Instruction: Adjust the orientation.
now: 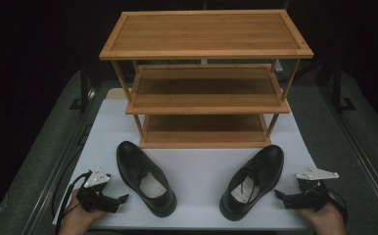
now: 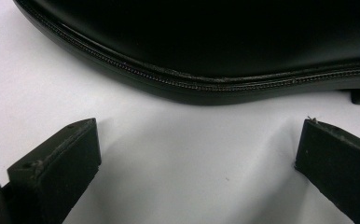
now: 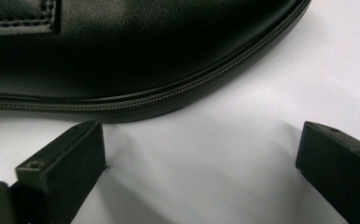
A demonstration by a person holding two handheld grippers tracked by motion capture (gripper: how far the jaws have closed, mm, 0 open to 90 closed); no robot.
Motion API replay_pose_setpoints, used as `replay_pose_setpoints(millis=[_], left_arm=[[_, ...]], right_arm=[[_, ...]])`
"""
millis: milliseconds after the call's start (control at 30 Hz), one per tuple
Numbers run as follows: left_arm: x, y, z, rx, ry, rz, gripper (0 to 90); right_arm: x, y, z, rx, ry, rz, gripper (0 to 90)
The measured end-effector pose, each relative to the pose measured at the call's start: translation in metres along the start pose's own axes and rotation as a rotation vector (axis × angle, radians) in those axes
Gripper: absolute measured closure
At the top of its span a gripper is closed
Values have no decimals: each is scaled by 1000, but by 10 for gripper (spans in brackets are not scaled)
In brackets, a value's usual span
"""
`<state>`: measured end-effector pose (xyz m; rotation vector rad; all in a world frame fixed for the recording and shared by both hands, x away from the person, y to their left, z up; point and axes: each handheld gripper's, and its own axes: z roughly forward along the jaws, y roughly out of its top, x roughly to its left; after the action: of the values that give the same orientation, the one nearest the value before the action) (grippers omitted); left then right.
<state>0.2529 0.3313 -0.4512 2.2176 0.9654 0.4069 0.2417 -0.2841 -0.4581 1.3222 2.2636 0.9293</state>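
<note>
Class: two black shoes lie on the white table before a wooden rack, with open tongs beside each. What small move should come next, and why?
Probably ease the left tongs forward to straddle the left shoe. Both tongs stand open and empty, each just short of its shoe's welt, and all three shelves of the rack are bare.

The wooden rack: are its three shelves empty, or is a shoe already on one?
Empty. All three shelves of the rack are bare; both black shoes stand on the white table in front of it.
</note>
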Motion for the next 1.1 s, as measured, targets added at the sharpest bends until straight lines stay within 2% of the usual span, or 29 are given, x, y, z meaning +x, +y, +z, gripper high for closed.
replay_pose_setpoints(millis=[433, 567, 700, 833, 900, 1100], left_arm=[[1, 0, -1, -1, -2, -7, 0], [3, -1, -5, -11, 6, -7, 54], [7, -3, -11, -16, 16, -28, 83], [12, 0, -22, -49, 28, -54, 188], [14, 3, -28, -78, 24, -66, 308], [23, 14, -35, -89, 31, -69, 613]], right_arm=[[0, 0, 0, -2, -2, 2, 13], [0, 0, 0, -2, -2, 3, 13], [0, 0, 0, -3, -1, 3, 13], [0, -1, 0, -3, -2, 3, 13], [0, -1, 0, -3, -2, 3, 13], [0, -1, 0, -3, -2, 4, 13]])
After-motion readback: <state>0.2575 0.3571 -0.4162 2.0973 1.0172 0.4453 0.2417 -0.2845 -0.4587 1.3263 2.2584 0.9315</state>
